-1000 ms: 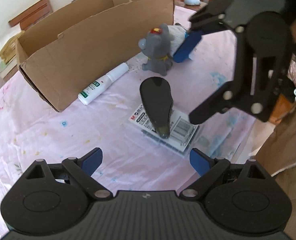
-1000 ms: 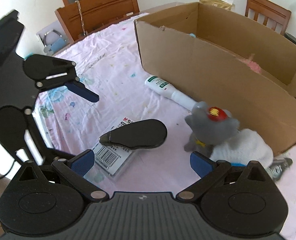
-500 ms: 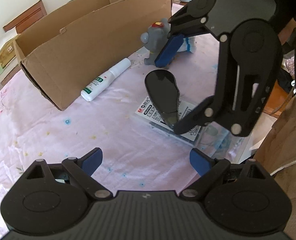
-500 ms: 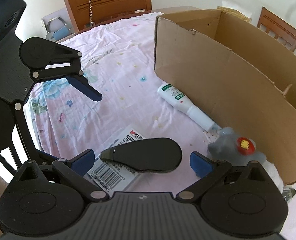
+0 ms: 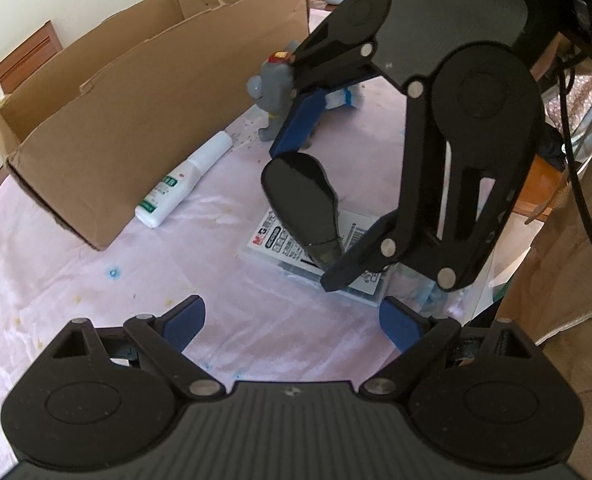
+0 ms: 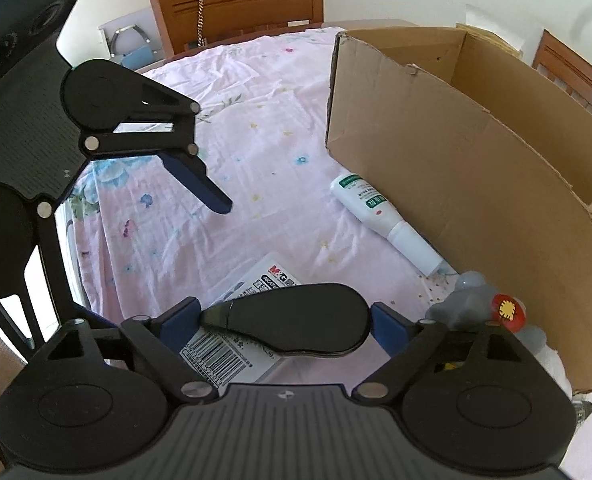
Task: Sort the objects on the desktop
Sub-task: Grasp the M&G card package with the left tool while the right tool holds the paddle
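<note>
A flat black teardrop-shaped object (image 5: 302,204) (image 6: 291,326) lies on a clear stationery pack with a barcode label (image 5: 356,280) (image 6: 231,356) on the pink floral cloth. My right gripper (image 6: 283,322) is open, with its blue pads on either side of the black object's two ends. My left gripper (image 5: 291,320) is open and empty, hovering short of the pack. A white bottle with green print (image 5: 179,184) (image 6: 380,216) lies against the open cardboard box (image 5: 135,112) (image 6: 476,184). A grey toy figure (image 5: 273,88) (image 6: 476,304) stands by the box.
A white cloth bundle (image 5: 348,98) lies behind the toy. The table edge is close at the right of the left wrist view, with a brown bag (image 5: 568,280) beyond it. A wooden chair (image 6: 239,0) stands at the far side.
My right gripper has come down from over the toy to straddle the black object. My left gripper has shifted slightly, staying open.
</note>
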The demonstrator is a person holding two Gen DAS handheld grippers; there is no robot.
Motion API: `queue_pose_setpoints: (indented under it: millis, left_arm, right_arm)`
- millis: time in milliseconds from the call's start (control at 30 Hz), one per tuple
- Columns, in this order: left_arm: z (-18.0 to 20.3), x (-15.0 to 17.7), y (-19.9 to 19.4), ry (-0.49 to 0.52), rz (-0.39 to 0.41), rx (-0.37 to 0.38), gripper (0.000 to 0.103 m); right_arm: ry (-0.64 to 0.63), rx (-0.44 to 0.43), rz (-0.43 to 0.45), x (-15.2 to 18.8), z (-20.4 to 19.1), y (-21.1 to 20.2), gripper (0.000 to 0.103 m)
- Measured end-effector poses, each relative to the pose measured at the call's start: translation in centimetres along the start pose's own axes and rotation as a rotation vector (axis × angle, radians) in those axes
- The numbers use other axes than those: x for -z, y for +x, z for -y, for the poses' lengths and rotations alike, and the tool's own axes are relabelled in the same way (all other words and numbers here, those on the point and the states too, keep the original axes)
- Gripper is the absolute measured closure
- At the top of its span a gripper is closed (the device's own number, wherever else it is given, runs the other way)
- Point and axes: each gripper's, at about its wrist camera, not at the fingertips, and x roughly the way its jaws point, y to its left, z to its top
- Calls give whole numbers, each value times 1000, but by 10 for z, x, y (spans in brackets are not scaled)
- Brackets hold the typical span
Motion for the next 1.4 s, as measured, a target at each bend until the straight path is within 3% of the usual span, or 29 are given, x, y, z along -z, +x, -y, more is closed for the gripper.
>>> queue_pose_setpoints:
  millis: [333,567,800,1400]
  left_arm:
    - [4,-10,6,69,32,24,6]
    - [3,-21,16,101,58,94,5]
    - [-6,-27,28,10,58,139,5]
    - [-2,-29,13,-100,75,76,6]
  right_arm:
    - [37,-18,4,2,3,-8,10]
    - [91,-8,10,8,6,-22,10]
    - [123,15,23,17,11,-35,10]
    - [85,59,36,24,23,-66,10]
